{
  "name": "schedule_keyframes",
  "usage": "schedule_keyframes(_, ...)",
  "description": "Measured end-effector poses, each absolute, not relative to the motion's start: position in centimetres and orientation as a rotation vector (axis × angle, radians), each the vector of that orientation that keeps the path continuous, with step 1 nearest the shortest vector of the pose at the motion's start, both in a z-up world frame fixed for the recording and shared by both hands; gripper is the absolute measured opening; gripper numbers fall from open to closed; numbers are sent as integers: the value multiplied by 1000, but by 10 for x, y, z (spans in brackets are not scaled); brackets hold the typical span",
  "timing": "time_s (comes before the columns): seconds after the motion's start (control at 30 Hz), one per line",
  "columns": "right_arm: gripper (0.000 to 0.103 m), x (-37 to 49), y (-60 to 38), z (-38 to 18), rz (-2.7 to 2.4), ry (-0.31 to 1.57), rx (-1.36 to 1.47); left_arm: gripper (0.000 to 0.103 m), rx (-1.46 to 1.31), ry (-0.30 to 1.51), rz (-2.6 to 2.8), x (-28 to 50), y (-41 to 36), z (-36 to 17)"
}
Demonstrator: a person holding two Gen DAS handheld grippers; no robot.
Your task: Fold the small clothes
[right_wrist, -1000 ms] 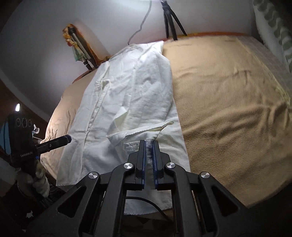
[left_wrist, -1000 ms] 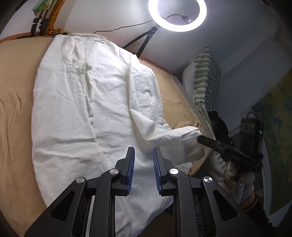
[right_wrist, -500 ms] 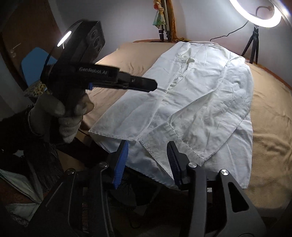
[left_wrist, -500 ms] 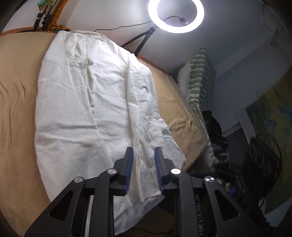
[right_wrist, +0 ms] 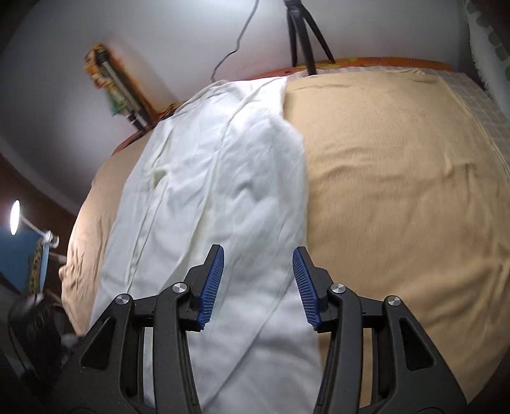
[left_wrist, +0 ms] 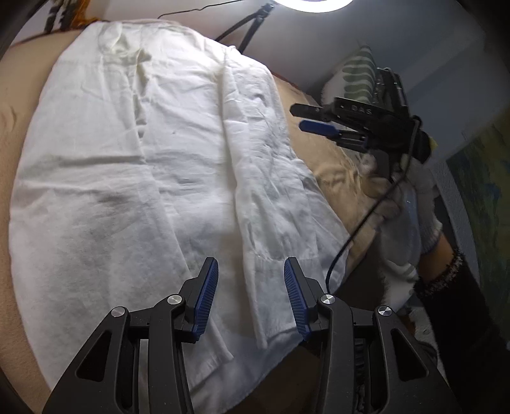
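A white long-sleeved shirt lies flat on a tan blanket, collar at the far end. One sleeve lies folded lengthwise along its right side, the cuff near the hem. My left gripper hovers just above that cuff and hem; its jaws are opening and the pads press on nothing. My right gripper, held in a gloved hand, hangs over the blanket to the right of the shirt. In the right wrist view my right gripper stands open above the right edge of the shirt.
The tan blanket covers the bed, with a wide bare stretch to the right of the shirt. A ring light on a tripod stands at the head end. A striped pillow leans at the right. A black cable hangs from the right gripper.
The right gripper let go of the sleeve and opened; the sleeve now lies along the shirt. The left gripper sank toward the hem and its jaws widened.
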State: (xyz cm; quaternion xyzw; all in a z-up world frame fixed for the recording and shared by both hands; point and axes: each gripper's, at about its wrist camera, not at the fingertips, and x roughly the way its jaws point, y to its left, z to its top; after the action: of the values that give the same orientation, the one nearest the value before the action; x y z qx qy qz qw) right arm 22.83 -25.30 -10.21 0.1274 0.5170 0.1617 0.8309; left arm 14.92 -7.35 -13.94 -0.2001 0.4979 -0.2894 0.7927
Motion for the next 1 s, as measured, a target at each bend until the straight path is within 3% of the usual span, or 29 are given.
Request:
schedule_keyframes(0.07,48,247,-253,-111,335,1098,285,36,-467,1066,-635,153,-71,-144)
schedule_keyframes(0.13,47,259,-254,-120,360,1102,315,9,-481,1076,-643,156,-71,-149)
schedule_keyframes(0.2,4,270,-253,-122,375,1108,306,6,-505,1086,-647,157,-71,-153)
schedule_keyframes(0.53,2,303,-231,-68,367,1077,-4,5,-949,1090,-793,146,-83,-162)
schedule_keyframes(0.73,2,319,-220,-109,250,1158,-168,0,-796,1120,-712,136,-99,-174)
schedule_keyframes(0.87,3,304,-250,-116,222,1174,-14,0,-680,1095,-713,126,-104,-157)
schedule_keyframes(0.93,9,284,-265,-105,238,1144,59,0,-647,1082,-721,124,-106,-151)
schedule_keyframes(1.0,23,257,-279,-92,267,1111,122,0,-637,1072,-726,121,-105,-146)
